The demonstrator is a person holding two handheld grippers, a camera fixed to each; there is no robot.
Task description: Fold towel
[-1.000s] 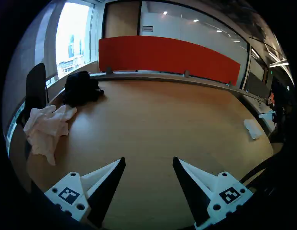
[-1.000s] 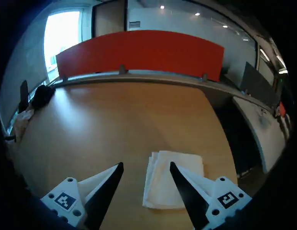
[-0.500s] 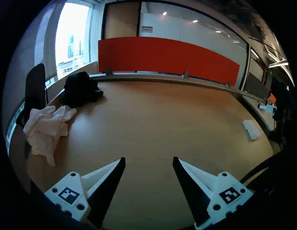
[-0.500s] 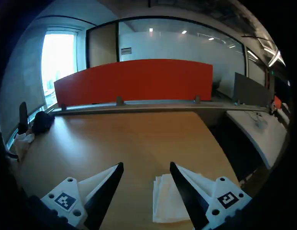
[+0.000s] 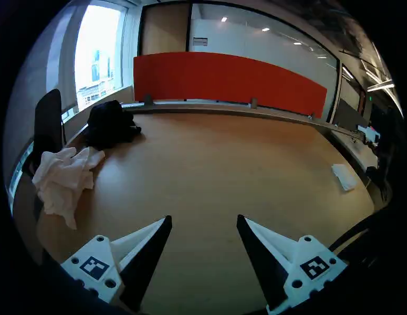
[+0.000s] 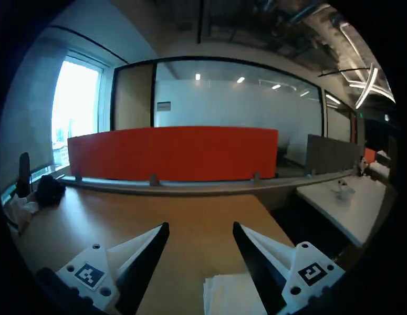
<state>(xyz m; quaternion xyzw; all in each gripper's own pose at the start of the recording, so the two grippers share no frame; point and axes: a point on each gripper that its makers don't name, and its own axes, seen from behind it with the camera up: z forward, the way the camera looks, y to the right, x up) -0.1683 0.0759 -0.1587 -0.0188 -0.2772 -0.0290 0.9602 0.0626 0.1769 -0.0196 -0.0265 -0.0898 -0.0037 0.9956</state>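
A crumpled white towel (image 5: 64, 178) lies near the left edge of the wooden table (image 5: 214, 157) in the left gripper view. My left gripper (image 5: 203, 223) hovers open over bare wood, well to the right of that towel. A folded white towel (image 5: 344, 176) rests near the table's right edge. In the right gripper view the same folded towel (image 6: 232, 295) lies just under and between the fingers of my right gripper (image 6: 200, 228), which stands open with nothing in it.
A black bundle of cloth (image 5: 110, 123) sits at the back left corner of the table. A red partition (image 5: 229, 81) runs along the far edge. A dark chair back (image 5: 48, 123) stands at the left. A white desk (image 6: 342, 202) lies beyond the right side.
My right gripper has tilted upward and pulled back, so the folded towel has slid to the bottom of its view. The left gripper has barely moved.
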